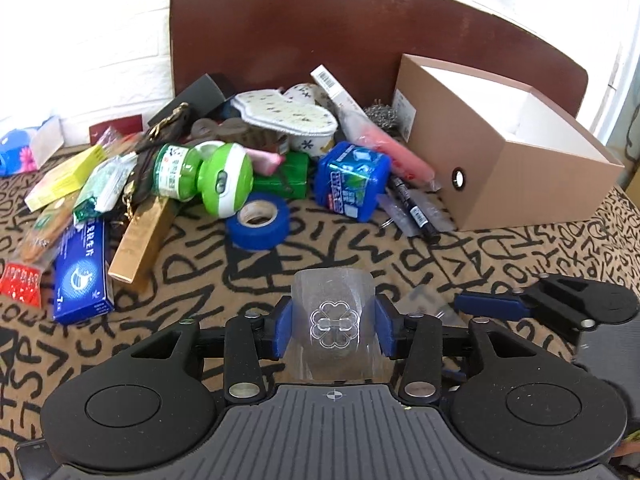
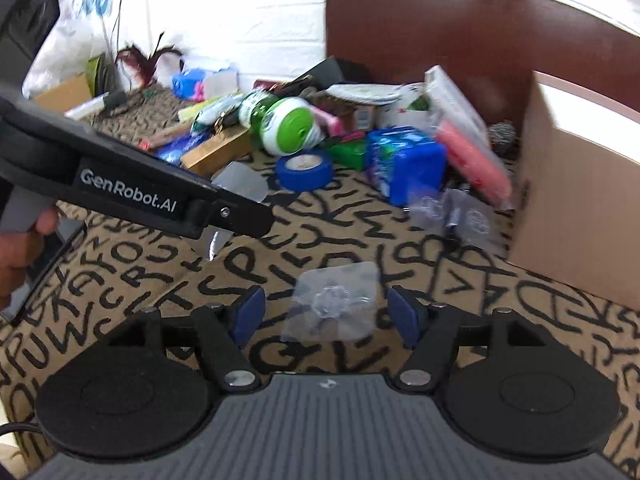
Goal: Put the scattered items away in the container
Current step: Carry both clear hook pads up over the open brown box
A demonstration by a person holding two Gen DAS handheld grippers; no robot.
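Observation:
My left gripper [image 1: 335,328] is shut on a clear plastic packet [image 1: 334,292] with a clover-shaped hook inside; the blue pads [image 1: 285,330] bend it inward. In the right wrist view the same left gripper [image 2: 262,222] comes in from the left, side-on, and its packet [image 2: 240,186] shows at the tip. My right gripper [image 2: 327,316] stands open low over the cloth. A second clear hook packet [image 2: 336,306] lies between its pads, touching neither. The brown cardboard box [image 1: 520,184] [image 2: 576,200], white inside, stands open at the right.
A heap lies against the brown chair back [image 1: 320,40]: green bottle [image 1: 188,172], blue tape roll [image 1: 260,220], blue gum tub [image 1: 352,180], black marker [image 1: 416,210], boxes and sachets. Two more clear packets [image 2: 452,212] lie beside the box. A patterned cloth [image 1: 200,280] covers the surface.

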